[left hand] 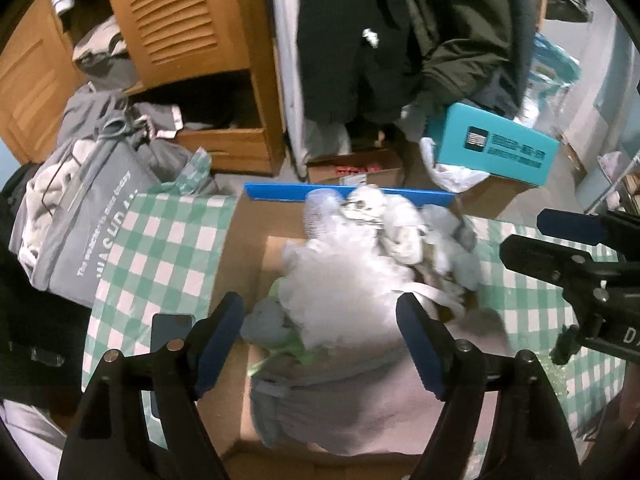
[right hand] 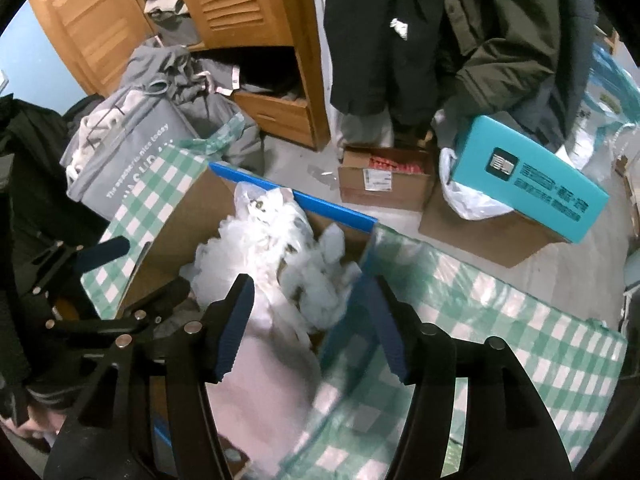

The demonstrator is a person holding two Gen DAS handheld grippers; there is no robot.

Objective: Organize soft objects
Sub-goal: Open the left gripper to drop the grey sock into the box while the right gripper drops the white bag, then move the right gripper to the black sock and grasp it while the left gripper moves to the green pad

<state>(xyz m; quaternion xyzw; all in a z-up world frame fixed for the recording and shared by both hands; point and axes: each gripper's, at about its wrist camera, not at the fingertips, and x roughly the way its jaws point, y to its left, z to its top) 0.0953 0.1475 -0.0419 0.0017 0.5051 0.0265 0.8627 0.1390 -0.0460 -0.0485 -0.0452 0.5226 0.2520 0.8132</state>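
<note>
An open cardboard box (left hand: pixel 240 248) with a blue flap edge sits on a green checked cloth (left hand: pixel 160 256). It holds white fluffy stuffing and plastic bags (left hand: pixel 344 280), a pale pink-grey garment (left hand: pixel 360 400) and something light green (left hand: pixel 296 350). My left gripper (left hand: pixel 320 344) hovers open just above the pile, holding nothing. My right gripper (right hand: pixel 312 328) is open over the box's right side (right hand: pixel 352 312), empty; it also shows at the right edge of the left wrist view (left hand: pixel 568 248). The left gripper shows at the left of the right wrist view (right hand: pixel 100 280).
A grey tote bag (left hand: pixel 88 224) stuffed with clothes stands at the left. A wooden wardrobe (left hand: pixel 192 40) with an open drawer is behind. Dark coats (left hand: pixel 400 40) hang at the back. A teal box (left hand: pixel 492 144) on cardboard boxes sits at the right on the floor.
</note>
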